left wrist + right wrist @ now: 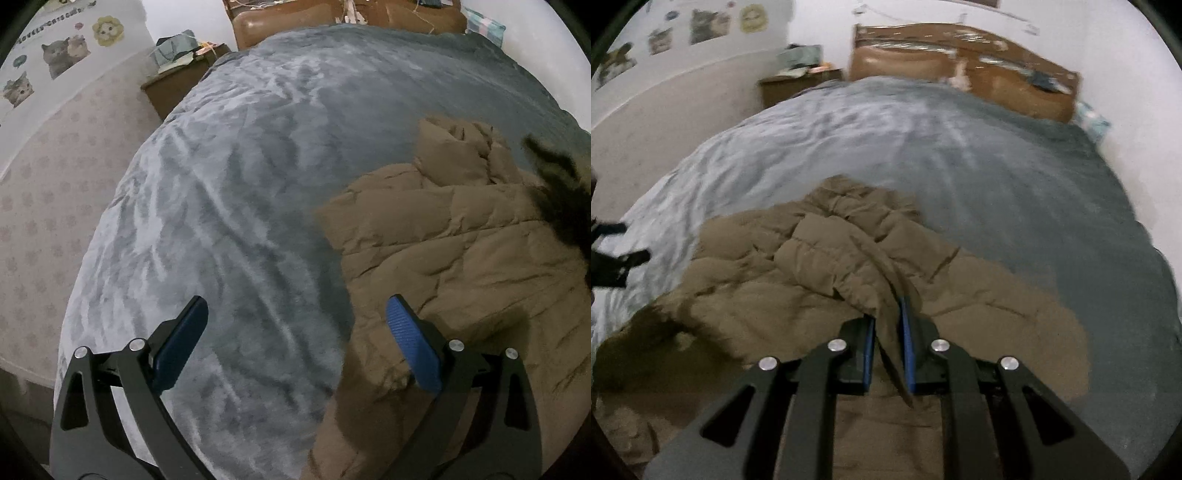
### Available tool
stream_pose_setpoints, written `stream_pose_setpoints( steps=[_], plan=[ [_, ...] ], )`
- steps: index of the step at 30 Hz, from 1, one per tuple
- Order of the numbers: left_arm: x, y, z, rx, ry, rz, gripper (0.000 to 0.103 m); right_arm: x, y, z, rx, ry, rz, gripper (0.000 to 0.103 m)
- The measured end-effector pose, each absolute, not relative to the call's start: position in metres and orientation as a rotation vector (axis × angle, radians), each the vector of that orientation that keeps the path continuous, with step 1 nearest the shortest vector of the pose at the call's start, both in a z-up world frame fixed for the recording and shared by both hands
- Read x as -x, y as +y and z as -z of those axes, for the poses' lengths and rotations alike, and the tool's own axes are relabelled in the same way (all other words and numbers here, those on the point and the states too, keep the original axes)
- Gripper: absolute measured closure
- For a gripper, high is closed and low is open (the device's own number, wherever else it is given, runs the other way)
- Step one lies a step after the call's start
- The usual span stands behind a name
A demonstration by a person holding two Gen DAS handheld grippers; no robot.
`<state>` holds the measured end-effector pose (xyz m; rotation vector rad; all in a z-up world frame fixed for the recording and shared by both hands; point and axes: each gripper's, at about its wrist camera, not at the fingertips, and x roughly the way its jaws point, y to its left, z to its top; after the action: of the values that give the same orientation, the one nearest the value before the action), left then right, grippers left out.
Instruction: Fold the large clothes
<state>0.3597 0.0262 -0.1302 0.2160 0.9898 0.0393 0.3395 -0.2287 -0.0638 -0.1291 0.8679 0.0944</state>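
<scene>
- A brown quilted puffer coat [820,280] lies crumpled on a bed covered with a grey plush blanket [960,166], filling the near part of the right wrist view from about 8 o'clock to 4 o'clock
- The right tongs [888,332], black arms with blue pads, are clamped together on a raised fold of the coat at 6 o'clock; the fabric runs up from between the pads toward the heap
- In the left wrist view the left tongs [295,343] stand wide apart with nothing between them, above the blanket; the right-hand blue pad [413,343] sits over the coat's edge, and whether it touches cannot be told
- A dark fur trim [565,199] shows blurred at 3 o'clock in that view
- A brown padded headboard [960,70] stands at 12 o'clock, a wooden bedside cabinet [798,85] at 11 o'clock, and cat stickers [62,55] dot the white wall at 10 o'clock
</scene>
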Motion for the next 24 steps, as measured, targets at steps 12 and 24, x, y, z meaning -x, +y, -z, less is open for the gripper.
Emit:
stream_pose_setpoints(
  steps=[12,24],
  plan=[
    [-0.359,0.041,0.140,-0.221,1.030,-0.074,0.006,-0.333,-0.195,0.113,0.188,0.998,-0.146,0.075],
    [-0.356,0.006,0.122,-0.236,1.015,-0.016,0.006,-0.306,-0.241,0.049,0.217,0.906,-0.062,0.040]
  ],
)
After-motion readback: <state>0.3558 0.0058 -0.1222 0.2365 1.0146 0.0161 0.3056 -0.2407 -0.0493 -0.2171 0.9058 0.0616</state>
